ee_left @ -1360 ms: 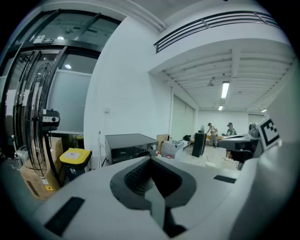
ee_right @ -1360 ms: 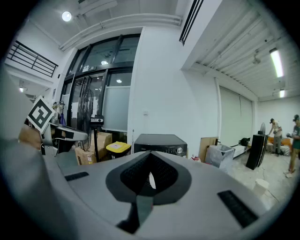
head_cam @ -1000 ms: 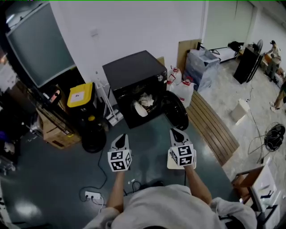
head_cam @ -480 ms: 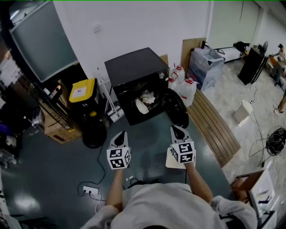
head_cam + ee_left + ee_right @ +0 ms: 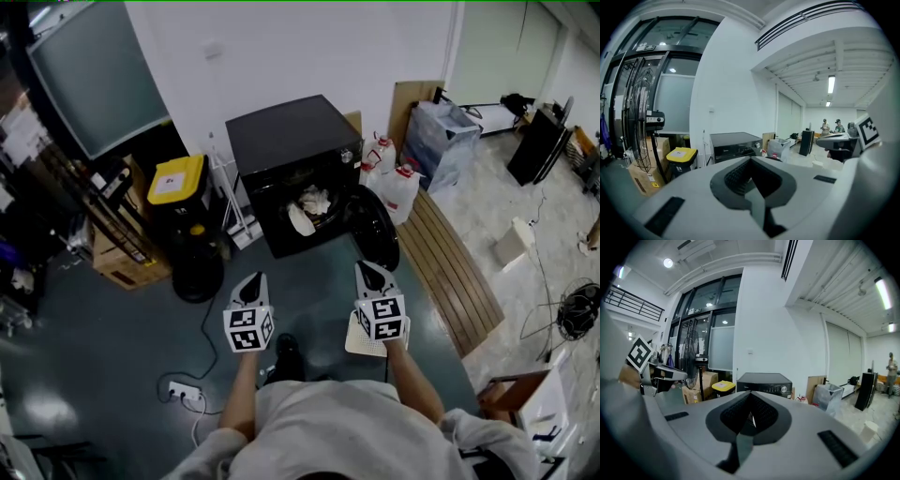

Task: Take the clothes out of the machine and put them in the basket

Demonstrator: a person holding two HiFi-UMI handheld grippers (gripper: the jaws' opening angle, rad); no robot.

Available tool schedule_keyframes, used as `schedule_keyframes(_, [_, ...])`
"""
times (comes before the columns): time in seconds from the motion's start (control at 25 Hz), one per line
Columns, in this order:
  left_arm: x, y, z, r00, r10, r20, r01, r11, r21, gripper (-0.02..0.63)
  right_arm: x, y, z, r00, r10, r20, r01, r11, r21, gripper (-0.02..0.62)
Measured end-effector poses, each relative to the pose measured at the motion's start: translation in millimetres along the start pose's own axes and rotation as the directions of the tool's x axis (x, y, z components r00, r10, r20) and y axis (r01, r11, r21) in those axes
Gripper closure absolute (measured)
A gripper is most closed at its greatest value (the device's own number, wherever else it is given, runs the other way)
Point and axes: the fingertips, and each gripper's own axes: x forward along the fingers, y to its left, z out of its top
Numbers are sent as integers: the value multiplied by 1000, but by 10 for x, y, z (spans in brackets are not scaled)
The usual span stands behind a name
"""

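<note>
Floor (image 5: 112,356): dark, glossy. Machine (image 5: 286,150): black front-loader standing against the white wall, its round door (image 5: 377,232) swung open to the right. Bin (image 5: 175,180): yellow lid, just left of the machine. Jugs (image 5: 396,186): white, red caps, just right of it. Clothes (image 5: 310,206): pale bundle, inside the drum, showing at the opening. Left claw (image 5: 252,284): jaws pressed together, nothing between them, held above the floor and aimed at the machine, well apart from it. Right claw (image 5: 368,274): likewise closed and empty, level with the left; a pale perforated item (image 5: 357,343) shows beneath it, kind unclear.
</note>
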Motion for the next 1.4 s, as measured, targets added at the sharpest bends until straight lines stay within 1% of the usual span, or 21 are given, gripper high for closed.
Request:
schedule_keyframes(0.28, [265, 188, -33, 1000, 7, -10, -7, 1000, -15, 588, 320, -12, -26, 1000, 9, -14, -9, 1000, -6, 572])
schedule_keyframes(0.56, [800, 405, -91, 999, -23, -32, 22, 999, -30, 588, 819, -91, -100, 999, -10, -46, 10, 1000, -8, 572])
schedule_keyframes(0.8, [1617, 789, -3, 996, -70, -55, 68, 997, -39, 588, 1612, -183, -80, 996, -39, -84, 39, 999, -7, 572])
schedule_keyframes(1.08, [2597, 1346, 204, 989, -116, -87, 113, 993, -37, 588, 2732, -148, 49, 990, -33, -138, 33, 999, -2, 572])
schedule_keyframes(1.28, [3210, 1772, 263, 982, -139, -130, 135, 990, -39, 588, 3489, -140, 155, 985, -33, -169, 32, 999, -9, 572])
schedule_keyframes(1.4, [3537, 1973, 258, 975, -160, -152, 153, 987, -51, 588, 3852, -169, 183, 980, -47, -191, 46, 999, -12, 572])
